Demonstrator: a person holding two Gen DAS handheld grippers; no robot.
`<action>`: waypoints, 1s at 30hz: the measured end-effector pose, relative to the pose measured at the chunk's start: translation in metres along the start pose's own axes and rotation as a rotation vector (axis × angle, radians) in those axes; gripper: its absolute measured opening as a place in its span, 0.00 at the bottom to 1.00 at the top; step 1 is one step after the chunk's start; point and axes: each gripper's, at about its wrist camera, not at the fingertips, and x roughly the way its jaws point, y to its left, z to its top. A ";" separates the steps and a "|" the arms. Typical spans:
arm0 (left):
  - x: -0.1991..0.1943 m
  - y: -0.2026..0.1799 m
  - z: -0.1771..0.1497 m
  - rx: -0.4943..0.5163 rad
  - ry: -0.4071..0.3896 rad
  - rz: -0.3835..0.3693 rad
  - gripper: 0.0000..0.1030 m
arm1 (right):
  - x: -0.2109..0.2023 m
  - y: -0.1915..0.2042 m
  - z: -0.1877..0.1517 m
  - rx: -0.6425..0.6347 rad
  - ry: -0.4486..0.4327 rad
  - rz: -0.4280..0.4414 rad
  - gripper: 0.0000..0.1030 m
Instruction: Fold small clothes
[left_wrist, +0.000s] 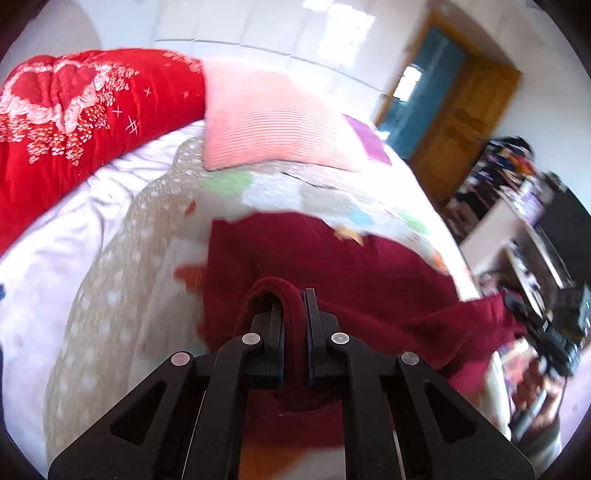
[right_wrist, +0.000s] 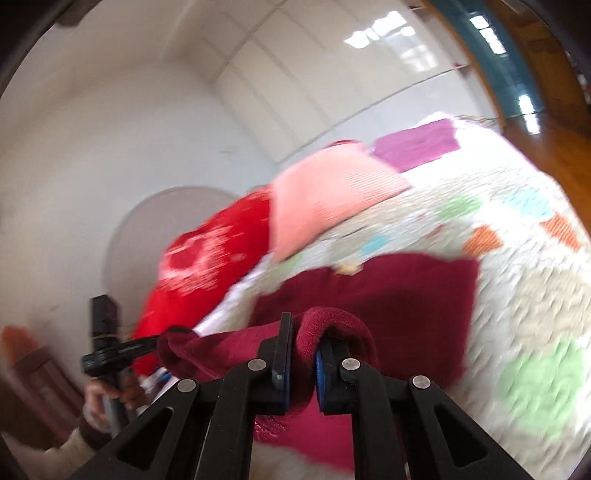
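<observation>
1. We see the left gripper (left_wrist: 294, 317) closed on a fold of the maroon garment (left_wrist: 332, 266); the cloth bunches up between its two black fingers and loops over the left one.
2. We see the right gripper (right_wrist: 303, 347) clamped on another bunched edge of the same garment (right_wrist: 399, 295), the fabric humped over its right finger.
3. The garment stretches between the two grippers, its near edge lifted, while its far part lies on the quilt (right_wrist: 517, 288), which is pale with green, orange and blue patches.
4. Beyond the garment, a pink knit piece (left_wrist: 266, 122) lies on the quilt, with a purple cloth (right_wrist: 417, 144) just behind it.
5. A red blanket (left_wrist: 74, 122) with a white floral print sits beside the pink piece, on the bed's far side.
6. In the left wrist view we make out the right gripper at the right edge, holding the garment's other end; a hand (right_wrist: 107, 398) grips the left tool's handle in the right wrist view.
7. Both views are blurred.
</observation>
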 end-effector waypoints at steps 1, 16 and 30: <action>0.019 0.004 0.010 -0.026 0.009 0.004 0.06 | 0.014 -0.011 0.008 0.028 0.003 -0.028 0.08; 0.059 0.044 0.057 -0.206 -0.031 0.011 0.77 | 0.051 -0.087 0.049 0.213 -0.075 -0.223 0.54; 0.158 0.021 0.039 -0.085 0.142 0.208 0.77 | 0.181 -0.058 0.047 -0.112 0.210 -0.449 0.45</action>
